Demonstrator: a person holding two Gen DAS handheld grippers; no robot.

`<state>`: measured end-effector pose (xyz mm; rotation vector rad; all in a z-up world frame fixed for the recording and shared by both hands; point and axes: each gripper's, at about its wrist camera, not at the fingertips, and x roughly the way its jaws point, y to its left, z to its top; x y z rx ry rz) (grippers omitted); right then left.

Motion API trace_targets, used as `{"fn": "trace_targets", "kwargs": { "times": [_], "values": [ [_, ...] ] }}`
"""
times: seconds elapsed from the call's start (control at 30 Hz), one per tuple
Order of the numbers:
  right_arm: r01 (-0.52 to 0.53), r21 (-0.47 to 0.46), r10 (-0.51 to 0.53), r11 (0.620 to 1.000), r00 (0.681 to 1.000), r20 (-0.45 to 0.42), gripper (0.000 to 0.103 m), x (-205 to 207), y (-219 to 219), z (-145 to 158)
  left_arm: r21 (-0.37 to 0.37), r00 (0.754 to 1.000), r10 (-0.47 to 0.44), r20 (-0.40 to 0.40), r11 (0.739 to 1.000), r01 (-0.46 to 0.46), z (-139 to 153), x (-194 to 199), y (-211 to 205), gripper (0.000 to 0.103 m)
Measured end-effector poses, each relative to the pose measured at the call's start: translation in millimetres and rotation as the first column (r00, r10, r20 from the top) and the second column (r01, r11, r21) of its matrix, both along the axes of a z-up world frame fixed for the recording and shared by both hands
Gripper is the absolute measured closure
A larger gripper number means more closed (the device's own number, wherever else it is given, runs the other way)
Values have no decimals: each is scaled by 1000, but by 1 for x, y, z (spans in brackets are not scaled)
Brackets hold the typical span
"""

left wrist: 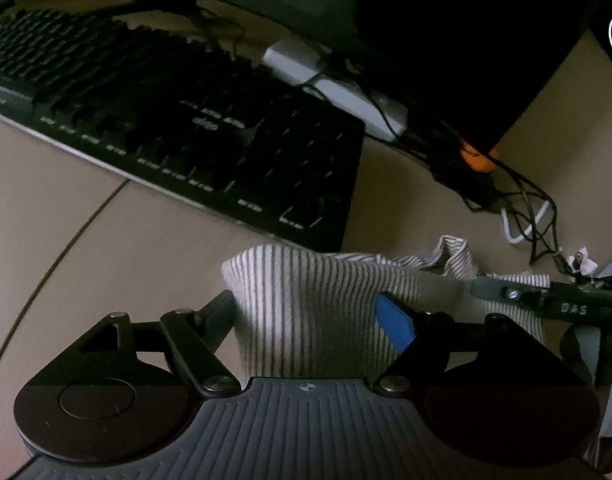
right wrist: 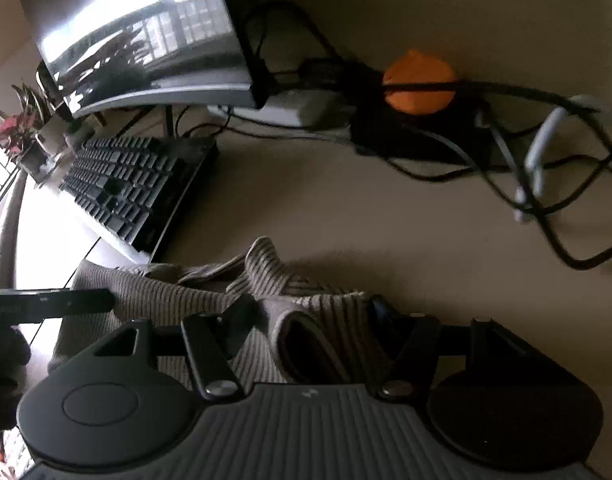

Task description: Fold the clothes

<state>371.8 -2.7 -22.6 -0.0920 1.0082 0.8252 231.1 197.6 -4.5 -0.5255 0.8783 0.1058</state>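
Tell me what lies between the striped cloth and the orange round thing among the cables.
Right wrist view: only bare beige desk separates the striped ribbed cloth from the orange round object among black cables.

Striped cloth [right wrist: 209, 300] bunched between right gripper [right wrist: 312, 312] fingers [right wrist: 241, 312].

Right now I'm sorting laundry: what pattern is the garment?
Narrow grey and white stripes on the garment, clearest in the left wrist view.
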Motion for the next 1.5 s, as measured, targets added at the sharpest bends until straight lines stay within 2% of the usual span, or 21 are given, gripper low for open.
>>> {"fn": "trace_targets", "kwargs": {
  "times": [0.07, 0.1, 0.13, 0.17, 0.2, 0.27, 0.43, 0.53, 0.63, 0.73, 0.83, 0.9, 0.97, 1.07, 1.13, 1.23, 1.27, 1.33, 1.37, 1.4, 1.5],
  "values": [
    [-18, -4, 18, 1000, 1000, -8, 41, 2, 6, -4, 29, 1000, -25, 6, 999, 25, 0, 1, -4, 37],
    [-27, -7, 27, 1000, 1000, -11, 43, 3, 9, -6, 46, 999, -36, 8, 998, 36, 0, 1, -6, 46],
    [-38, -10, 38, 999, 999, -14, 48, 3, 11, -7, 56, 999, -45, 10, 997, 44, 0, 0, -7, 51],
    [-48, -9, 48, 999, 999, -21, 52, 3, 11, -6, 62, 998, -54, 14, 997, 53, 1, -1, -8, 61],
    [-53, 1, 53, 999, 998, -37, 61, 3, 10, -5, 71, 997, -68, 23, 995, 66, 4, -3, -9, 70],
    [-57, 20, 58, 998, 997, -54, 68, 0, 5, 1, 90, 993, -104, 54, 991, 99, 12, -9, -12, 74],
    [-81, 79, 81, 994, 997, 1, 78, -26, -22, 40, 147, 962, -226, 156, 968, 203, 53, -40, -23, 76],
    [-105, 108, 99, 989, 993, 61, 78, -52, -45, 70, 207, 928, -312, 206, 940, 271, 76, -74, -30, 76],
    [-128, 119, 115, 985, 988, 106, 78, -89, -71, 91, 270, 897, -387, 212, 906, 327, 82, -110, -37, 76],
    [-158, 66, 147, 985, 978, 146, 78, -132, -92, 94, 302, 882, -438, 172, 876, 376, 75, -145, -48, 76],
    [-172, -27, 174, 985, 974, 142, 78, -169, -108, 78, 333, 859, -496, 126, 837, 434, 63, -174, -61, 74],
    [-185, -100, 198, 978, 970, 144, 78, -191, -114, 64, 334, 847, -523, 101, 819, 466, 54, -187, -66, 68],
    [-197, -171, 223, 965, 964, 148, 78, -213, -118, 50, 316, 840, -537, 75, 812, 491, 45, -195, -65, 63],
    [-207, -261, 263, 943, 944, 202, 77, -237, -114, 39, 255, 843, -537, 35, 820, 512, 32, -201, -61, 58],
    [-198, -288, 269, 937, 935, 232, 74, -245, -112, 39, 204, 840, -541, 30, 826, 525, 28, -204, -52, 58],
    [-186, -276, 249, 943, 944, 216, 67, -246, -121, 45, 134, 835, -547, 64, 834, 536, 34, -209, -37, 41],
    [-181, -258, 236, 949, 950, 202, 64, -244, -127, 50, 104, 841, -535, 85, 844, 526, 38, -210, -30, 34],
    [-168, -195, 201, 966, 966, 162, 42, -238, -144, 62, 34, 860, -493, 130, 869, 493, 42, -211, -16, 29],
    [-154, -133, 173, 979, 975, 140, 26, -232, -156, 71, -5, 873, -464, 151, 883, 470, 43, -209, -9, 26],
    [-122, -49, 126, 991, 986, 111, 17, -226, -171, 80, -45, 885, -434, 171, 894, 447, 44, -208, -3, 25],
    [48, 147, -51, 988, 999, 14, 15, -206, -206, 95, -167, 916, -351, 195, 908, 384, 39, -195, 9, 19]
  ]
}}
